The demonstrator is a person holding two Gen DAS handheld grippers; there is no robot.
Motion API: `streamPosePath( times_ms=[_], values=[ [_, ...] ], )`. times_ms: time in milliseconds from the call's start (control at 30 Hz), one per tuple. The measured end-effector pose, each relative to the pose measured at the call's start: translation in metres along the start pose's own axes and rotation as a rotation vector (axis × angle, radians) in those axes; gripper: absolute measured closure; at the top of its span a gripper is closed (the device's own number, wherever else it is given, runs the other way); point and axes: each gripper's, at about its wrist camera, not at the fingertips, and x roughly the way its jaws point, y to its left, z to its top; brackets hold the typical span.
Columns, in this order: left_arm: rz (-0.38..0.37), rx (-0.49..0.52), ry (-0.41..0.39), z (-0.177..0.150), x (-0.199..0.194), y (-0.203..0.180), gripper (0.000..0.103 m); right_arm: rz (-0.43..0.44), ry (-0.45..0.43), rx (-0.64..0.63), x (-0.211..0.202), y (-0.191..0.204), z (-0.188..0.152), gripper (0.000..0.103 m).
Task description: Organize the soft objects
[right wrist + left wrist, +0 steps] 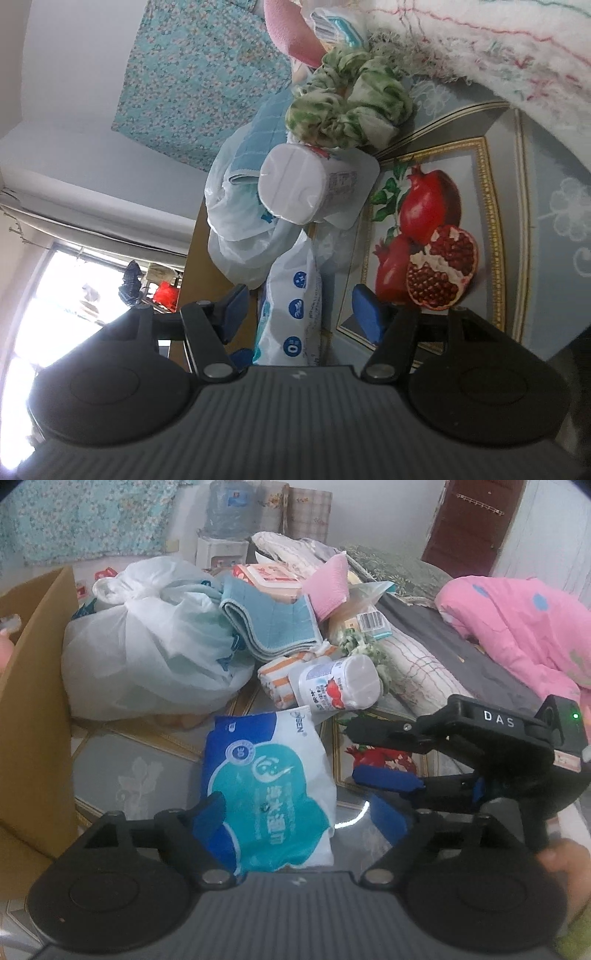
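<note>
Jaws of our left gripper (291, 814) stand wide around the soft blue-and-white plastic pack of wet wipes (267, 794) lying flat on the patterned tabletop (140, 771), one blue pad against its near left edge and the other clear of it, so we hold nothing there. Our right gripper (301, 314), turned on its side, sits about half open with the same pack between its pads, though we cannot tell whether they press on it. We judge that the slick, limp pack could slide, fold or sag free, or nudge the white wrapped tissue roll (338, 683) and the white plastic bag (147, 642) just beyond.
</note>
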Motion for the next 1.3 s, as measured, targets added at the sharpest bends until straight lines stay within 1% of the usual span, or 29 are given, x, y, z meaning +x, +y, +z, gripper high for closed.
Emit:
streamPosePath(
  times_ms=[333,567,700,833,933,1000,1067,1100,1133,1167,1300],
  values=[
    [-0.056,0.013,0.017,-0.006,-0.010,0.005,0.013,-0.029,-0.035,-0.022,-0.021,0.001,-0.004,0.035],
    [-0.045,0.001,0.031,-0.011,-0.011,0.014,0.013,-0.028,-0.027,-0.059,-0.024,0.009,-0.009,0.034],
    [-0.025,0.003,0.031,-0.010,-0.005,0.016,0.012,-0.023,-0.010,-0.133,-0.017,0.026,-0.013,0.034],
    [-0.023,0.018,0.038,-0.011,-0.002,0.016,0.012,-0.069,0.012,-0.229,0.000,0.044,-0.015,0.034],
    [-0.030,0.006,0.025,-0.010,-0.004,0.019,0.012,-0.105,0.026,-0.260,0.013,0.047,-0.014,0.037],
    [-0.036,-0.015,0.018,-0.009,-0.006,0.024,0.012,-0.129,0.035,-0.275,0.020,0.046,-0.014,0.041],
    [-0.027,-0.025,0.020,-0.009,-0.004,0.029,0.012,-0.152,0.047,-0.293,0.026,0.044,-0.014,0.049],
    [-0.021,-0.030,0.026,-0.008,-0.002,0.031,0.012,-0.176,0.054,-0.305,0.031,0.043,-0.015,0.051],
    [-0.021,-0.036,0.033,-0.008,0.001,0.033,0.012,-0.172,0.051,-0.314,0.032,0.042,-0.016,0.053],
    [-0.029,-0.042,0.039,-0.007,0.004,0.034,0.012,-0.170,0.051,-0.319,0.033,0.042,-0.016,0.053],
    [-0.111,-0.088,0.074,-0.006,0.014,0.040,0.012,-0.177,0.051,-0.326,0.034,0.041,-0.015,0.054]
  ],
)
